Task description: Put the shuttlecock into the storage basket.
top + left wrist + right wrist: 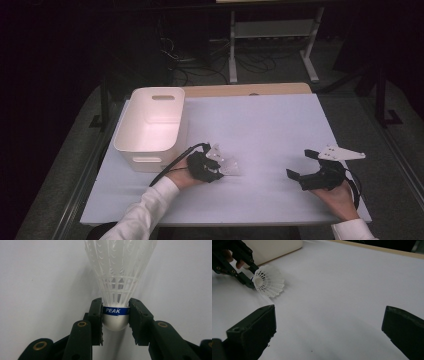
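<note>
Grasp made: left gripper (pixel 115 317) pinches the white plastic shuttlecock's (pixel 117 277) cork on the tabletop (pixel 270 130). Lift and transfer outstanding. Right gripper (pixel 329 332) spread, empty.

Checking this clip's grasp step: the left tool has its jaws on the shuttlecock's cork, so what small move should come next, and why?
Probably a short lift straight up. The left tool is shut on the rounded cork of the white plastic shuttlecock, pads on both sides at the blue band, and it lies low on the white table. The white plastic bin stands close by, open-topped. The right tool waits open, apart.
</note>
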Demonstrator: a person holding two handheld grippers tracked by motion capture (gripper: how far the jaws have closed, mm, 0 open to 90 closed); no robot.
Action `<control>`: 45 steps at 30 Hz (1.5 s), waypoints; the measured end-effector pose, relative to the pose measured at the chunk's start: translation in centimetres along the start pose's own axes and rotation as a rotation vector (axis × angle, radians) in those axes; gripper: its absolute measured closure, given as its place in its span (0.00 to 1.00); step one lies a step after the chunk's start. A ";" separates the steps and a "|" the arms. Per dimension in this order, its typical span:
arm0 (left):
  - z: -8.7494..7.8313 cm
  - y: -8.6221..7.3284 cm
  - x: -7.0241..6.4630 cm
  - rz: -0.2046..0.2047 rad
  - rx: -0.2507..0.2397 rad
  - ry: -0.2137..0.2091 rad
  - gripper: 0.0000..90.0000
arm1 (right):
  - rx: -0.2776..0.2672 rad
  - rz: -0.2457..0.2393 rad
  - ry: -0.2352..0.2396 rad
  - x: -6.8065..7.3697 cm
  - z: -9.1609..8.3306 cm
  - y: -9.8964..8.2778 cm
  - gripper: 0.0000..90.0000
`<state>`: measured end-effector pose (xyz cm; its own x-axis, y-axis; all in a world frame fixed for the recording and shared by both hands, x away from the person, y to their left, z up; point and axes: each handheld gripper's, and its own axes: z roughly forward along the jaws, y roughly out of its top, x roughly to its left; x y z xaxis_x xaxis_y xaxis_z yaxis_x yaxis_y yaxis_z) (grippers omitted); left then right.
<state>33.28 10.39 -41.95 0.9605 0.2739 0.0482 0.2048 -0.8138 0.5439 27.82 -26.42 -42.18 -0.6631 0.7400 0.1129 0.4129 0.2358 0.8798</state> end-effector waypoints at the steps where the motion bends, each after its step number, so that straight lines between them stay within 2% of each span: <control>1: -0.1 0.1 0.0 0.001 -0.004 -0.002 0.73 | 0.000 0.000 0.000 0.0 0.0 0.0 0.00; 6: -0.7 0.5 -0.4 0.014 -0.008 -0.010 0.73 | 0.003 0.001 0.001 0.0 0.0 0.0 0.00; 10: -1.3 0.9 -0.6 0.002 -0.039 -0.028 0.73 | 0.003 0.000 0.000 0.0 -0.1 0.0 0.00; 15: -2.5 1.6 -0.9 0.030 -0.038 -0.025 0.73 | 0.003 0.008 0.002 0.1 0.0 0.1 0.00; 18: -3.5 1.9 -0.9 0.034 -0.071 -0.048 0.73 | 0.002 0.006 0.003 0.1 0.0 0.1 0.00; 22: -4.2 2.1 -1.0 0.025 -0.089 -0.055 0.73 | 0.002 0.005 0.002 0.1 0.0 0.1 0.00; 24: -4.7 2.3 -1.0 0.021 -0.099 -0.052 0.73 | 0.002 0.005 0.003 0.1 0.0 0.1 0.00; 31: -6.4 2.8 -1.2 0.069 -0.102 -0.022 0.73 | 0.000 0.000 0.003 0.2 0.0 0.1 0.00; 45: -8.7 3.9 -0.7 0.082 -0.121 0.000 0.73 | -0.002 0.003 0.006 0.2 0.1 0.1 0.00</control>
<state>31.80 11.47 -32.54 0.9731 0.2089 0.0970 0.1011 -0.7657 0.6352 27.75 -26.23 -42.12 -0.6656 0.7369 0.1180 0.4134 0.2325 0.8804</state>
